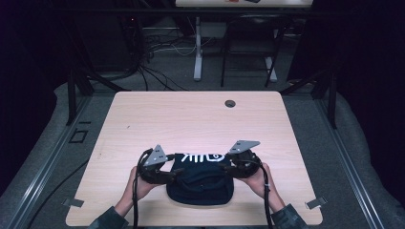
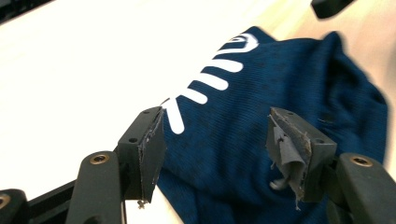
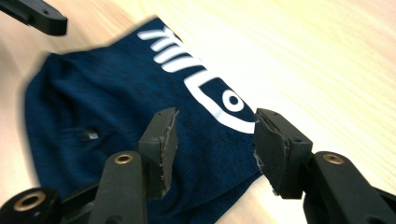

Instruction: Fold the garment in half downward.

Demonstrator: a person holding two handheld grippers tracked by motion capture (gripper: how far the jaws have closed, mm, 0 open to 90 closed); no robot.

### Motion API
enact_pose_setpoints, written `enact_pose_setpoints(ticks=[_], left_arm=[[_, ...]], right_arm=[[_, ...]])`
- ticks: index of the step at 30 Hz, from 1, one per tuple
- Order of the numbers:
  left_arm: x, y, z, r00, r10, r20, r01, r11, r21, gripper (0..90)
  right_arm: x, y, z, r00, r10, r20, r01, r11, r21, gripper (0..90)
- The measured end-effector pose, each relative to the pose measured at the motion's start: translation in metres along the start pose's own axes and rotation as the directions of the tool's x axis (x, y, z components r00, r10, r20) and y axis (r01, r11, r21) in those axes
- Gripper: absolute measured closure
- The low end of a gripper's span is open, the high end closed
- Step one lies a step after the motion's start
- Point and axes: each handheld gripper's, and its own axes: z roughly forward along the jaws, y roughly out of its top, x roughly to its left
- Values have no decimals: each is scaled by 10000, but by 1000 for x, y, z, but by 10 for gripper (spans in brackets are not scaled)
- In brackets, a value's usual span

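Both my grippers over the folded navy shirt (image 1: 200, 183)

My left gripper (image 2: 217, 151) and right gripper (image 3: 215, 149) hang spread — pinching nothing — with the cloth lying just beyond their pads.

The garment (image 2: 261, 107) lying beyond the jaws is dark navy blue, its knit faintly mottled with darker specks, and it carries a white print of short stripes beside a ringed dot. The worktop (image 1: 191, 119) around it is pale, light wood with a fine straight grain. The left gripper (image 2: 215, 154) and the right gripper (image 3: 212, 149) are black, their pads grey, with brass-coloured pivots and grey three-cornered plates.
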Motion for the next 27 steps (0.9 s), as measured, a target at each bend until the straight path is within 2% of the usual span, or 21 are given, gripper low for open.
enact_pose_setpoints(ticks=[3, 6, 8, 13, 15, 17, 20, 22, 23, 24, 25, 27], left_arm=[[-5, -5, 9, 9995, 192, 246, -200, 9993, 326, 345], [-11, -12, 14, 9986, 396, 350, -414, 9977, 540, 345], [-13, -15, 15, 9979, 595, 241, -613, 9949, 807, 317], [-15, -24, 13, 9990, 396, 184, -414, 9928, 1121, 181], [-13, -30, 11, 9988, 159, 462, -208, 9940, 1072, 131], [-14, -36, 13, 9990, 221, 383, -268, 9916, 1267, 86], [-13, -44, 14, 9981, 29, 610, -114, 9901, 1398, 79], [-13, -45, 14, 9985, 76, 547, -158, 9884, 1511, 72], [-14, -45, 15, 9987, 188, 476, -263, 9862, 1635, 66], [-15, -46, 16, 9985, 492, 246, -531, 9792, 1958, 57], [-16, -48, 17, 9982, 587, 83, -592, 9783, 1987, 41], [-15, -50, 16, 9992, 325, 214, -360, 9802, 1945, 34]], right_arm=[[4, -7, 11, 9997, -215, -64, 218, 9978, 630, 466], [9, -15, 10, 9991, -279, -310, 298, 9976, 632, 441], [12, -20, 9, 9985, -391, -395, 416, 9970, 659, 412], [24, -32, 13, 9965, -801, -237, 826, 9877, 1328, 350], [29, -37, 17, 9958, -889, -239, 915, 9846, 1491, 339], [31, -40, 18, 9952, -955, -187, 973, 9830, 1555, 326], [30, -41, 19, 9951, -969, -185, 986, 9818, 1621, 309], [28, -42, 21, 9966, -787, -226, 813, 9837, 1601, 301], [27, -43, 21, 9973, -691, -235, 719, 9858, 1519, 300], [26, -44, 21, 9973, -674, -282, 708, 9861, 1503, 296], [26, -44, 21, 9977, -623, -257, 655, 9864, 1506, 290], [26, -45, 21, 9977, -648, -213, 674, 9853, 1573, 284]])
